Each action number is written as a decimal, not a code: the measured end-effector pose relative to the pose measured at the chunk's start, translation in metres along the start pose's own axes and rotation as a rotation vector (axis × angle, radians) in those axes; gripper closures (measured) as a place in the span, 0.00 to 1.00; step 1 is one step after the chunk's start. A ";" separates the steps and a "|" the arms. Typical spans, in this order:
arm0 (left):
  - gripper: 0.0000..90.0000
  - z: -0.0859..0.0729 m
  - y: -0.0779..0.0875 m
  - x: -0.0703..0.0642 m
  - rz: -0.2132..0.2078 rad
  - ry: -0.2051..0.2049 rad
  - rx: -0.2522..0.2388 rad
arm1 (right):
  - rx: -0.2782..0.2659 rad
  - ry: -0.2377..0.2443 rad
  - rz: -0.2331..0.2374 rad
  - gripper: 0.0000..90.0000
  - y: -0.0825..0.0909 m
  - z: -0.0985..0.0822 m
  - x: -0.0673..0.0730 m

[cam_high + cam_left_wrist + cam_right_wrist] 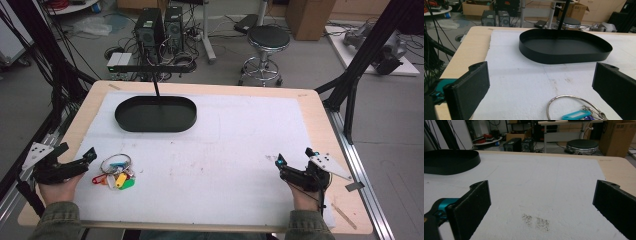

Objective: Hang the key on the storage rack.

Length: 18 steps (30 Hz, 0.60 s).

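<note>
Key ring (116, 171) with coloured tags on white mat (225, 150), near-left of tabletop, just right of left gripper (90, 156), fingers wide apart, empty. Black tray (155, 114) beyond. Right gripper (292, 160) far right, fingers apart, empty.

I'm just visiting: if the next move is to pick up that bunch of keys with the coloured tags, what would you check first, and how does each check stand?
1. Left gripper jaws open: ok, wide apart in its own view.
2. Jaws empty: ok, nothing between them.
3. Key bunch within reach: ok, lying just ahead of the left gripper on the white mat.
4. Ring lined up between the jaws: cannot tell, it sits toward the right jaw.
5. Black tray empty: ok.
6. Right gripper out of the way: ok, open, at the far side.
</note>
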<state>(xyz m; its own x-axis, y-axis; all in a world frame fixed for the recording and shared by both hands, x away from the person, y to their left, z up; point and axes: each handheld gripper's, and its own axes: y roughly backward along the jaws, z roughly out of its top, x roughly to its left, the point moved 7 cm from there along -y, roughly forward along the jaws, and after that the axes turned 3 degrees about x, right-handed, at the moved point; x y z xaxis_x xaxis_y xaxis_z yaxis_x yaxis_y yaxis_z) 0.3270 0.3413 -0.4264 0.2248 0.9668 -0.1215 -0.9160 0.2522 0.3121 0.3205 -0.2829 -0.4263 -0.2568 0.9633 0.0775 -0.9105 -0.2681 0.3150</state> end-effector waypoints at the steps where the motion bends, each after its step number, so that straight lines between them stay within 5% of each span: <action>1: 0.02 0.000 0.000 0.000 -0.001 0.002 -0.003 | 0.000 0.003 0.000 0.00 0.000 0.000 0.000; 18: 0.02 0.001 0.000 -0.002 -0.017 0.010 0.000 | -0.001 0.005 0.003 0.01 0.000 0.000 0.001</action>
<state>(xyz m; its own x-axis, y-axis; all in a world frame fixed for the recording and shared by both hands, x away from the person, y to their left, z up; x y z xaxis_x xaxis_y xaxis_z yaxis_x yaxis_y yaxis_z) 0.3274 0.3391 -0.4251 0.2373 0.9618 -0.1362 -0.9121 0.2689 0.3094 0.3201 -0.2823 -0.4263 -0.2614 0.9624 0.0743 -0.9099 -0.2713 0.3137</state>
